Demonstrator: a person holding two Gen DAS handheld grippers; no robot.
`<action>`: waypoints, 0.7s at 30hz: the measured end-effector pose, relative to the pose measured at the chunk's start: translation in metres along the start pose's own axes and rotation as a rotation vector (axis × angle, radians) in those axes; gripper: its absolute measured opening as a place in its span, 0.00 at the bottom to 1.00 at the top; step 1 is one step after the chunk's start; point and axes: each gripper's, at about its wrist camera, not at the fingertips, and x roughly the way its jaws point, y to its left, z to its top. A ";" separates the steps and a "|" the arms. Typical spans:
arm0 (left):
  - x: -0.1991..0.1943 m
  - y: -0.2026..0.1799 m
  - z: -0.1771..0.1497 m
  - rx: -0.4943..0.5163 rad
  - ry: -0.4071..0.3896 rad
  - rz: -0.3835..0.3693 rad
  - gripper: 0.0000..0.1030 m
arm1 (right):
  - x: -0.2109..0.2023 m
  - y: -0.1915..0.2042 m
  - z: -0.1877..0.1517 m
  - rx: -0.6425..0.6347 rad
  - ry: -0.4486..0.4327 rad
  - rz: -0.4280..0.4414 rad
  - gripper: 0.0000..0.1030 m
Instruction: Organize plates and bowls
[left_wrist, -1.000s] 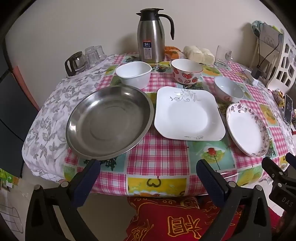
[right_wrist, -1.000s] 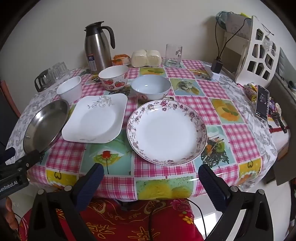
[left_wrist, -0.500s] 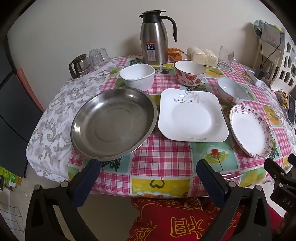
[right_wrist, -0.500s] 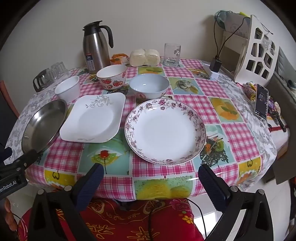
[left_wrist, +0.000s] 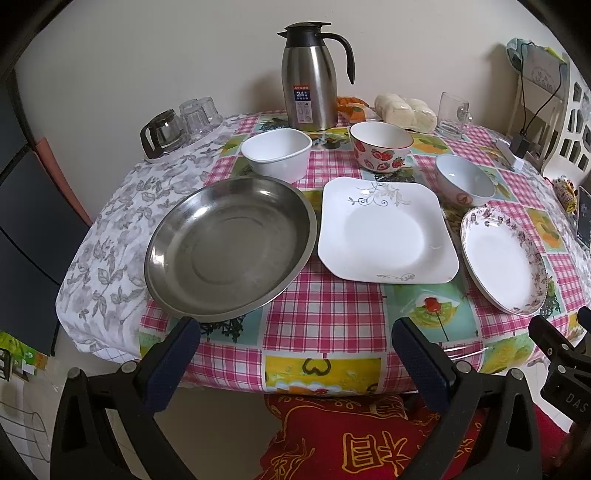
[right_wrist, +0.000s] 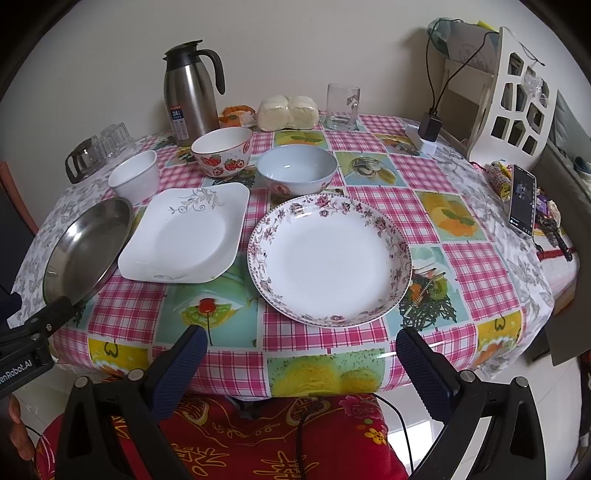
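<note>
Three plates lie in a row on the checked tablecloth: a steel round plate (left_wrist: 229, 243) at left, a white square plate (left_wrist: 386, 229) in the middle, a floral-rimmed round plate (right_wrist: 330, 258) at right. Behind them stand a plain white bowl (left_wrist: 277, 151), a strawberry-patterned bowl (left_wrist: 380, 147) and a pale blue bowl (right_wrist: 297, 173). My left gripper (left_wrist: 295, 343) is open, held off the table's near edge between the steel and square plates. In front of the floral plate my right gripper (right_wrist: 299, 350) hangs open with nothing between its fingers.
A steel thermos jug (left_wrist: 310, 77), a glass mug (right_wrist: 341, 107), wrapped buns (right_wrist: 288, 112), upturned glasses and a small glass pot (left_wrist: 162, 133) line the back of the table. A phone (right_wrist: 521, 199) lies at the right edge, a red cushioned seat (right_wrist: 221, 435) below.
Both grippers have drawn back slightly and risen, so the table sits a little farther off. No dish has moved and both stay open.
</note>
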 end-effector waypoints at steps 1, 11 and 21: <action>0.000 0.000 0.000 0.001 -0.001 0.002 1.00 | 0.000 0.000 0.000 -0.001 0.000 -0.001 1.00; -0.001 -0.001 0.000 0.006 -0.007 0.010 1.00 | 0.000 0.002 -0.001 -0.013 -0.005 -0.007 1.00; -0.003 -0.002 0.000 0.010 -0.010 0.017 1.00 | -0.001 0.002 -0.001 -0.015 -0.006 -0.009 1.00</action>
